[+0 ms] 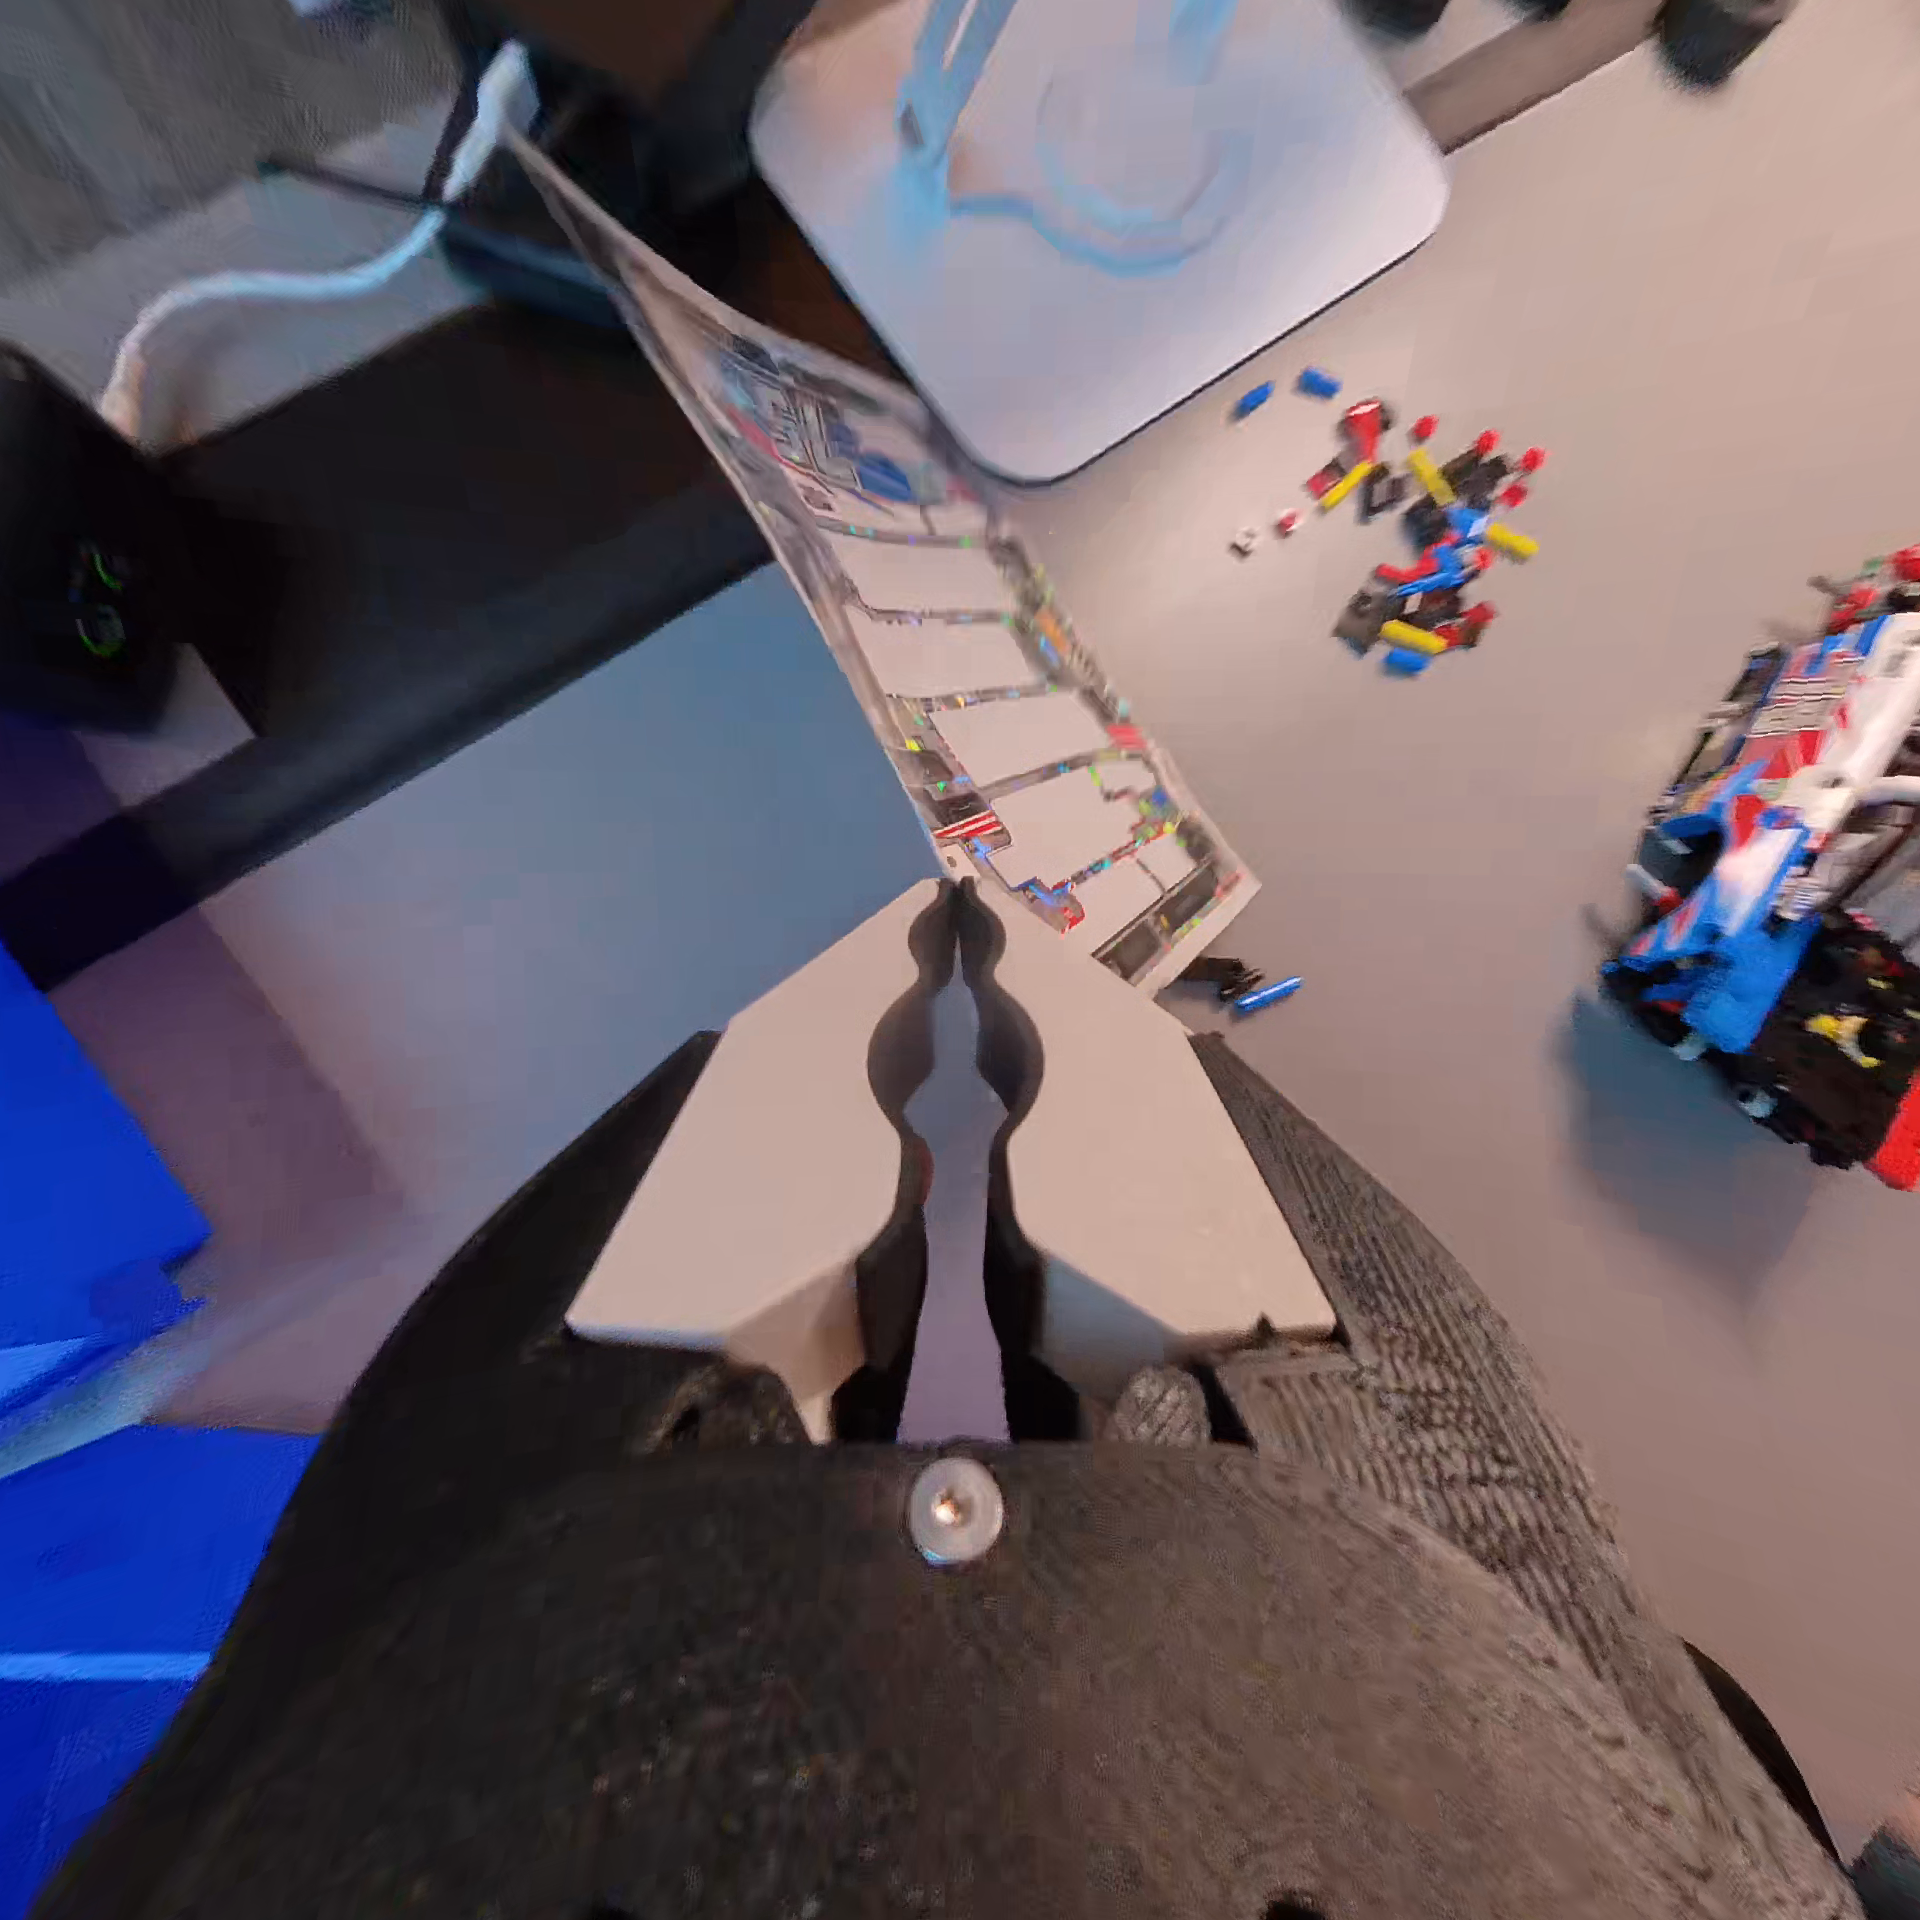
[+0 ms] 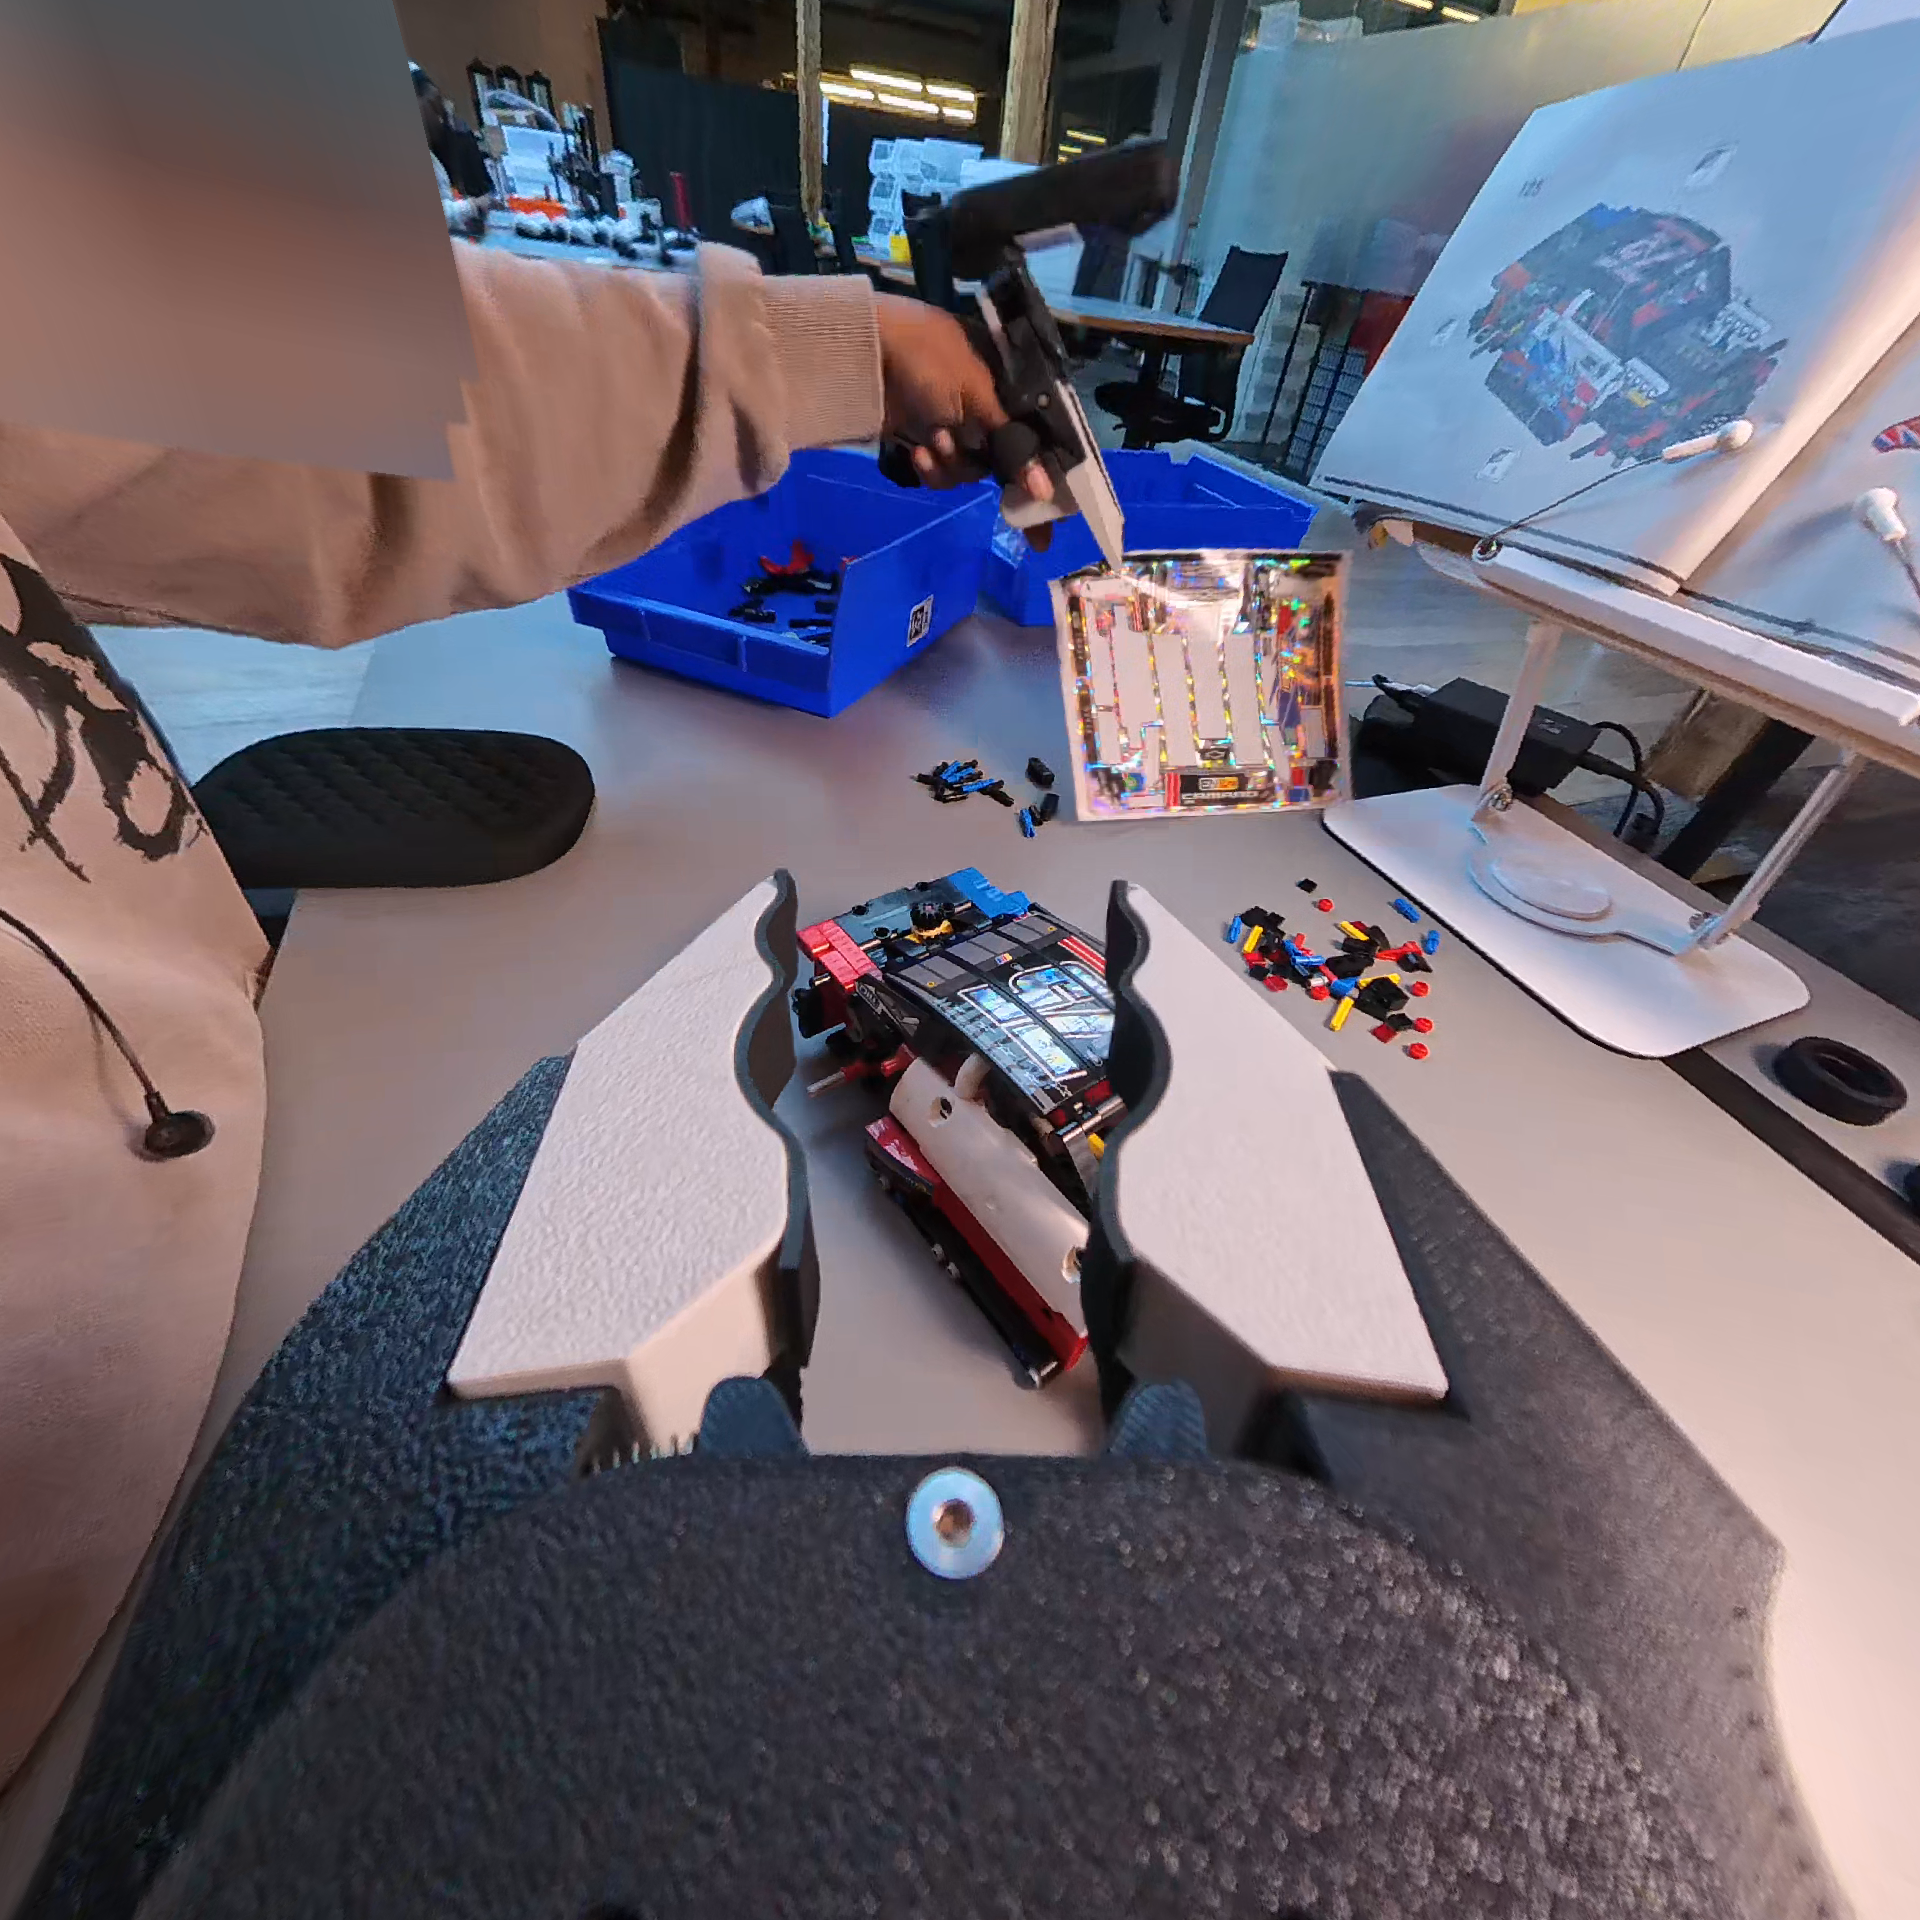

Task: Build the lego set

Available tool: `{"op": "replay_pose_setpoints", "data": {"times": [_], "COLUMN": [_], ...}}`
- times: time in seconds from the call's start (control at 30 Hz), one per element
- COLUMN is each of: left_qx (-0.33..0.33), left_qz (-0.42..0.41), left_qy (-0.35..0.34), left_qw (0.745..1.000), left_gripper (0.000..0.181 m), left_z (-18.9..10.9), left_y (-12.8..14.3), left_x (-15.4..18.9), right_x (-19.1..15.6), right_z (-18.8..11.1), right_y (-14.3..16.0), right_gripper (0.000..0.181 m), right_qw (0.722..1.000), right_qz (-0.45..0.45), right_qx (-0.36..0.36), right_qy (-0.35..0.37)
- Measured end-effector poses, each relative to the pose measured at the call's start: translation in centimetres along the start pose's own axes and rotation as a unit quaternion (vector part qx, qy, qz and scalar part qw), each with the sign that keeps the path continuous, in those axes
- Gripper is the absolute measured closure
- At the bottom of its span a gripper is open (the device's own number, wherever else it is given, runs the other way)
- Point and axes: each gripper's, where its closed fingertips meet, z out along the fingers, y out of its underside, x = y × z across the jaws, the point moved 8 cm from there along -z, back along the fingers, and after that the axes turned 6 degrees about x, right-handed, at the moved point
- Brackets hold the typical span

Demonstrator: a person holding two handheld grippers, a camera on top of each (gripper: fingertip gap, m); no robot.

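Observation:
My left gripper point(image 1: 956, 888) is shut on a corner of the shiny sticker sheet point(image 1: 997, 717) and holds it up off the grey table. In the right wrist view the sheet point(image 2: 1205, 686) hangs upright from the left gripper point(image 2: 1112, 551), its lower edge at the table. The partly built lego car point(image 2: 966, 1060), black, red, white and blue, lies on the table between the fingers of my open right gripper point(image 2: 951, 888). The car also shows at the right of the left wrist view point(image 1: 1787, 883). A pile of small loose pieces point(image 2: 1340, 966) lies right of the car.
Two blue bins point(image 2: 790, 592) with a few black parts stand at the back. An instruction booklet point(image 2: 1621, 312) rests on a white stand point(image 2: 1558, 894) at the right. Black and blue pins point(image 2: 966, 779) lie near the sheet. A black padded rest point(image 2: 395, 800) is at the left edge. Across from one pair of fingers to the other is roughly 40 centimetres.

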Motion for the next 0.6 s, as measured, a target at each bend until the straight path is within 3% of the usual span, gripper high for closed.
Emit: {"op": "replay_pose_setpoints", "data": {"times": [0.13, 0.3, 0.43, 0.5, 0.6], "left_qx": [0.108, 0.237, 0.312, 0.336, 0.358], "left_qz": [0.074, 0.108, 0.099, 0.089, 0.069], "left_qy": [0.035, 0.122, 0.224, 0.266, 0.319], "left_qw": [0.991, 0.958, 0.918, 0.899, 0.875], "left_gripper": [0.181, 0.181, 0.181, 0.181, 0.181], "left_z": [-5.0, -9.6, -11.4, -11.7, -12.0], "left_y": [-0.9, 0.1, 1.8, 2.7, 4.0], "left_x": [6.3, 14.7, 20.1, 22.0, 23.7], "right_x": [0.6, 1.3, 2.2, 2.3, 1.9], "right_z": [1.5, 5.2, 8.0, 9.0, 9.7], "right_y": [-0.2, -0.1, 0.5, 0.6, 0.5], "right_gripper": [0.124, 0.111, 0.092, 0.083, 0.084], "right_qw": [0.998, 0.981, 0.957, 0.935, 0.903], "right_qz": [0.054, 0.185, 0.275, 0.335, 0.402], "right_qx": [0.019, 0.059, 0.092, 0.105, 0.123], "right_qy": [0.012, 0.016, 0.002, -0.04, -0.092]}}
